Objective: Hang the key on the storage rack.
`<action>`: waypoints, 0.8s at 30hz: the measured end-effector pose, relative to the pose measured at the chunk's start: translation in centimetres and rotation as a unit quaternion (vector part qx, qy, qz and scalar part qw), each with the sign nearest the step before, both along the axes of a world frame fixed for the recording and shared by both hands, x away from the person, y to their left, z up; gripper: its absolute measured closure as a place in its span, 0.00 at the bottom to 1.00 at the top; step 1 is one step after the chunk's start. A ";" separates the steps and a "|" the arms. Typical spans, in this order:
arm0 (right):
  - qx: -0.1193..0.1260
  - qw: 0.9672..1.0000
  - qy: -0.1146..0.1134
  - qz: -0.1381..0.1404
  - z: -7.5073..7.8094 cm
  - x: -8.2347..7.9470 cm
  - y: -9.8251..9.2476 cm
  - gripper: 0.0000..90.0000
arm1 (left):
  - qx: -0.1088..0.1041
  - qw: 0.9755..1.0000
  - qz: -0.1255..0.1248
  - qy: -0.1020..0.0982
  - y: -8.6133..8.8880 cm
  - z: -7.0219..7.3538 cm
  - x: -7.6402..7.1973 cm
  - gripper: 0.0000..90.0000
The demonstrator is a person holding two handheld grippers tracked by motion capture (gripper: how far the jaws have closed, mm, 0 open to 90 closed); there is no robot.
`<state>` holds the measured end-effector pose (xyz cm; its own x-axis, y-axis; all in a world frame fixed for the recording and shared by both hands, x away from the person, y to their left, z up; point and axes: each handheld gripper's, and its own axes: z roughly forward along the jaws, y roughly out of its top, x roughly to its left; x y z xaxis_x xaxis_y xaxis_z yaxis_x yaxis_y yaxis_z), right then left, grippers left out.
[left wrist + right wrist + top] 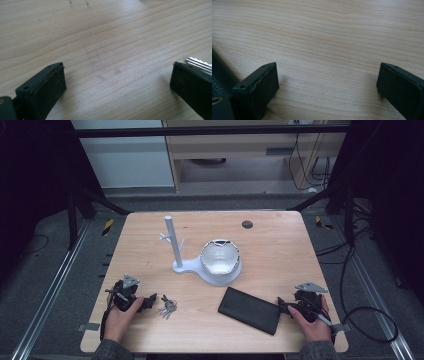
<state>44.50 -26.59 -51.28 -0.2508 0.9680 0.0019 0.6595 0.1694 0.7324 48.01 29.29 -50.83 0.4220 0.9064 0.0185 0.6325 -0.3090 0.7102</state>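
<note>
i see my left tongs (148,301) spread wide on the bench (280,250), empty, keys (167,307) just beside; my right tongs (283,304) gape empty by the black wallet (250,310).

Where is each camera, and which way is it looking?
High view: above the person's side, looking down on the table; both hands show, left tool, right tool.
Left gripper view: on the left tool, facing wood between open jaws; keys at the right edge.
Right gripper view: on the right tool; black wallet at left.
Shared: keys, wallet, table.
</note>
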 end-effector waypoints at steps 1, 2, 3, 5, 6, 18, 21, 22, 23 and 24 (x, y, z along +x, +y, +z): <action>0.000 1.000 0.000 0.000 0.0 0.0 0.0 0.05 | 0.000 1.000 -0.001 -0.001 0.0 0.0 -0.1 0.00; 0.000 1.000 0.000 0.001 0.0 0.0 0.0 0.05 | -0.001 1.000 -0.001 0.000 0.0 0.0 -0.1 0.00; 0.000 1.000 0.001 0.000 0.0 0.0 0.0 0.05 | -0.001 1.000 -0.002 0.000 0.0 0.0 -0.1 0.00; 0.001 1.000 0.001 0.002 0.0 0.0 0.0 0.05 | -0.005 1.000 -0.001 0.000 -0.1 0.1 -0.2 0.02; 0.001 1.000 0.001 0.002 0.0 0.0 0.0 0.05 | -0.010 1.000 -0.002 0.002 -0.1 0.3 -0.2 0.04; 0.002 1.000 0.001 0.003 0.0 0.0 0.0 0.04 | -0.047 0.997 -0.060 -0.028 -3.1 3.0 -3.4 0.04; 0.002 1.000 0.001 0.003 0.0 0.0 0.0 0.05 | -0.048 0.996 -0.078 -0.017 -3.8 2.9 -4.4 0.04; 0.001 1.000 0.001 0.003 0.0 0.0 0.0 0.04 | -0.051 0.995 -0.083 -0.015 -4.1 2.9 -4.6 0.04; 0.001 1.000 0.001 0.003 0.0 0.0 0.0 0.05 | -0.056 0.995 -0.088 -0.013 -4.3 2.9 -4.8 0.04; 0.001 1.000 0.001 0.003 0.0 0.0 0.0 0.05 | -0.055 0.994 -0.098 -0.012 -4.7 3.0 -5.0 0.04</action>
<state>44.48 -26.57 -51.28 -0.2560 0.9667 0.0053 0.6605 0.1709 0.7311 42.99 24.62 -47.78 0.5913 0.8039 -0.0644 0.5506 -0.3441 0.7605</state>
